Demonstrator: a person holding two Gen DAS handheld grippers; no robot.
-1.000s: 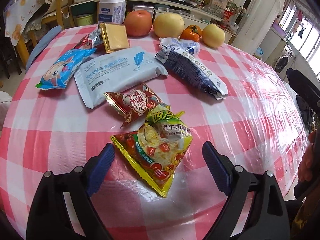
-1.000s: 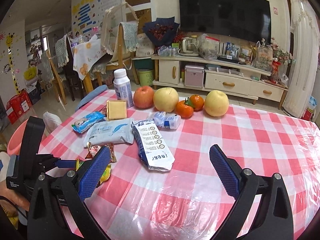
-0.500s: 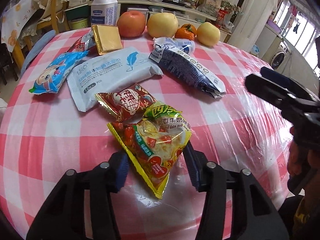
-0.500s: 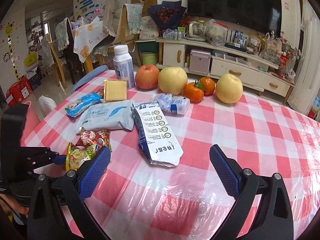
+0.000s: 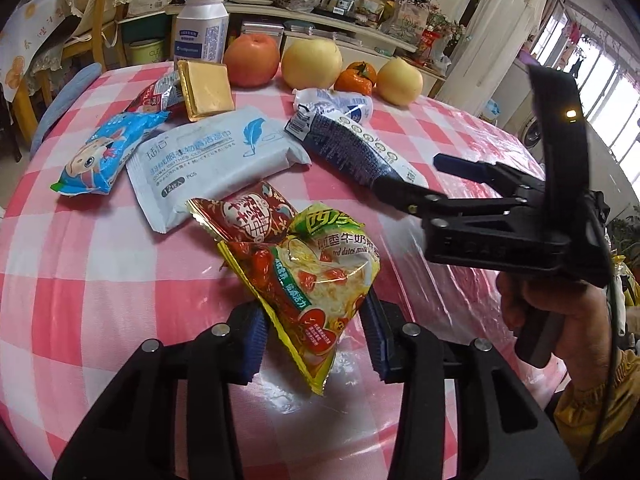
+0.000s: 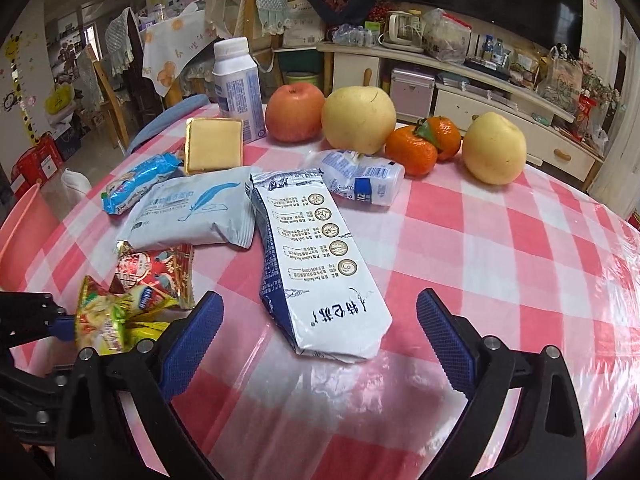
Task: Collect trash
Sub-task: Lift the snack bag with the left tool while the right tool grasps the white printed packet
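Pink checked tablecloth (image 5: 100, 260) carries wrappers; my left gripper (image 5: 316, 330) has just clamped the yellow-green snack packet (image 5: 320, 280). Beside that packet, my right gripper (image 6: 320, 332) stays wide open over the milk pouch (image 6: 320, 264), next.

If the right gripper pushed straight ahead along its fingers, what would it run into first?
Most likely the blue-and-white milk pouch: its near end lies on the checked tablecloth just ahead of the open right gripper, roughly centred between the fingers. How high the gripper sits above the table is unclear, so it might pass over it.

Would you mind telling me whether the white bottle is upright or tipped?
Upright: the white bottle stands on its base with its cap on top, behind the gold packet.
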